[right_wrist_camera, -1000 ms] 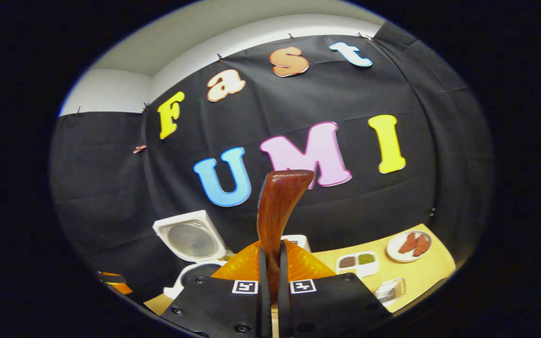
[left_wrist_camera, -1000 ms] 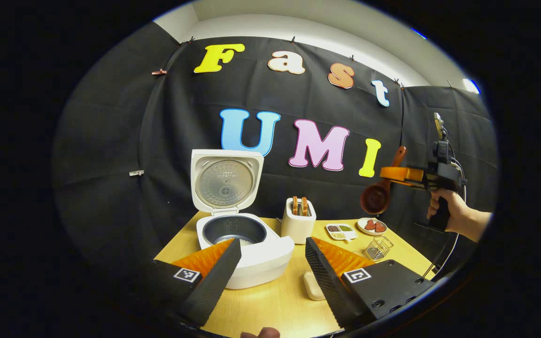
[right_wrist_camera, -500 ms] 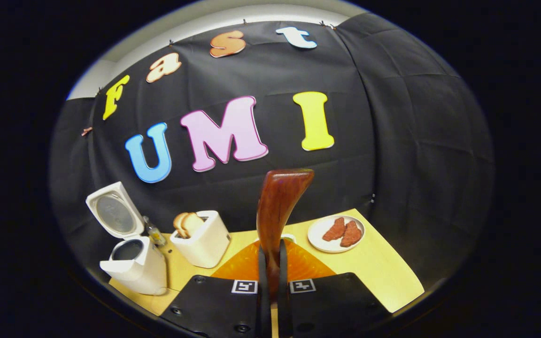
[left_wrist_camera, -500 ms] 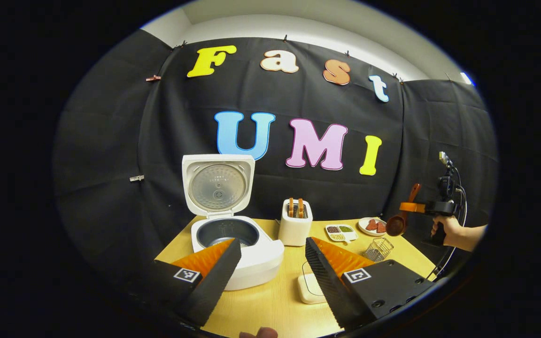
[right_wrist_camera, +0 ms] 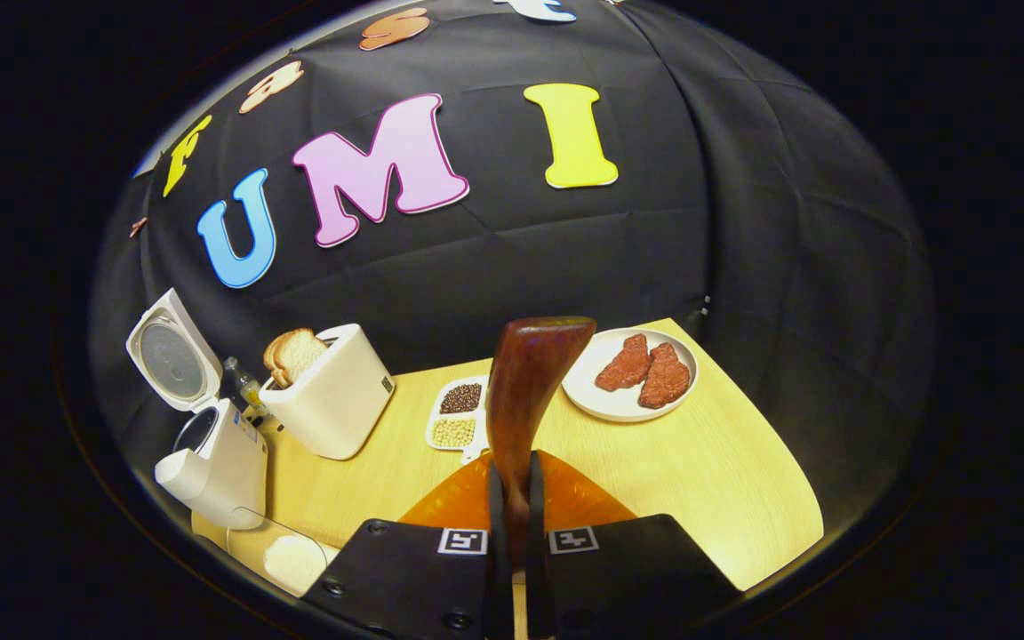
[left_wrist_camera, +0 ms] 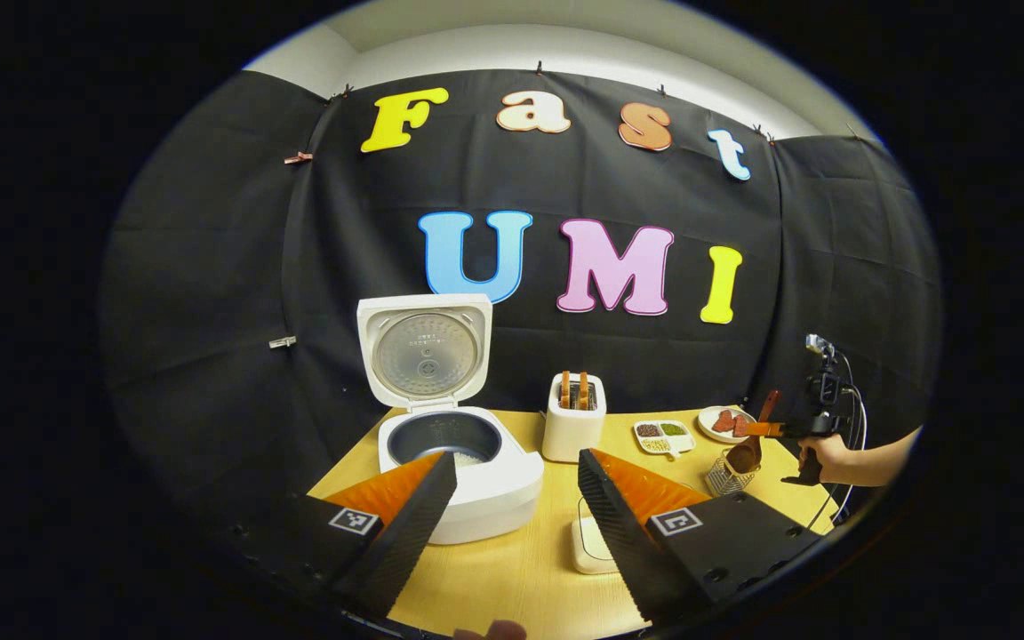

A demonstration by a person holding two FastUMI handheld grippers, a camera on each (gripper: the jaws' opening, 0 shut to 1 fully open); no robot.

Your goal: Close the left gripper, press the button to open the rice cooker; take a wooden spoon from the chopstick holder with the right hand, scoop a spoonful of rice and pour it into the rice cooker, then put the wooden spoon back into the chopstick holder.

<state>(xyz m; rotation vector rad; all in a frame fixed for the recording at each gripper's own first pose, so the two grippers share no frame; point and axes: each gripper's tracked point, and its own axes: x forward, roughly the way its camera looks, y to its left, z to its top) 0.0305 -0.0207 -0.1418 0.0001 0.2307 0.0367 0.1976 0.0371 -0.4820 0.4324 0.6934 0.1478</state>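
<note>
Two risks are judged to remain. The spoon [right_wrist_camera: 525,391] is clamped by its handle between the right gripper's [right_wrist_camera: 512,498] closed fingers, its bowl hanging just above the wire holder [left_wrist_camera: 725,476]; if lowered off-centre, the rim could be caught and the light holder tipped. A slanted release could let the spoon topple onto the bench [left_wrist_camera: 521,578]. The left gripper's [left_wrist_camera: 512,498] fingers are spread wide, empty, near the open cooker [left_wrist_camera: 468,471].

I see a toaster [right_wrist_camera: 330,391] with bread slices [right_wrist_camera: 292,353] standing on the wooden table [right_wrist_camera: 699,471], a divided dish of beans [right_wrist_camera: 457,416] beside it, and a plate [right_wrist_camera: 601,404] with two meat pieces [right_wrist_camera: 645,373].
</note>
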